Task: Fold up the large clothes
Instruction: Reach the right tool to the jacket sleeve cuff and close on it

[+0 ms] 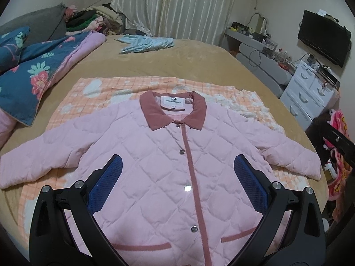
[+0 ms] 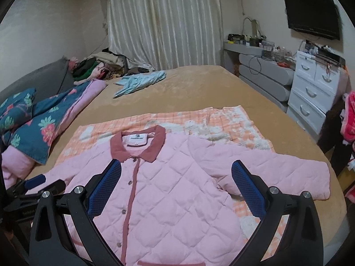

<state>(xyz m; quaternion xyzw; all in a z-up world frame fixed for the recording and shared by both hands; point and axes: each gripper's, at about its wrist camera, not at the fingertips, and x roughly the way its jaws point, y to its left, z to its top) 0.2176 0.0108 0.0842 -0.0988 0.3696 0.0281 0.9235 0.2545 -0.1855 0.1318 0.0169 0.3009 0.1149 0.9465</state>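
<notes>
left wrist first: my left claw hangs spread wide, empty, over the lower front of the jacket, touching nothing that i can see. the jacket lies face up and buttoned on an orange blanket on the bed, collar away from me, hem toward me. its long axis runs straight ahead along the placket, which sits just right of centre between my fingers. one sleeve stretches off to my left, the other sleeve to the right, near the bed's edge. a floral quilt crowds the far left and a blue garment lies well beyond the collar. the tip of the other tool pokes in at the right margin.

right wrist: my right claw is also wide open and holds nothing, and it sits further right, so the placket falls near its left finger. the right sleeve is just past its right finger, so i judge this arm the nearer one for that sleeve, and the left arm for the other. my left claw shows low at the left margin.

room: bare bed lies beyond the collar and around the blanket, so folding sleeves inward across the body looks unobstructed. the right sleeve's cuff lies close to the bed's edge, with drawers beyond, so i'd keep that reach short.
</notes>
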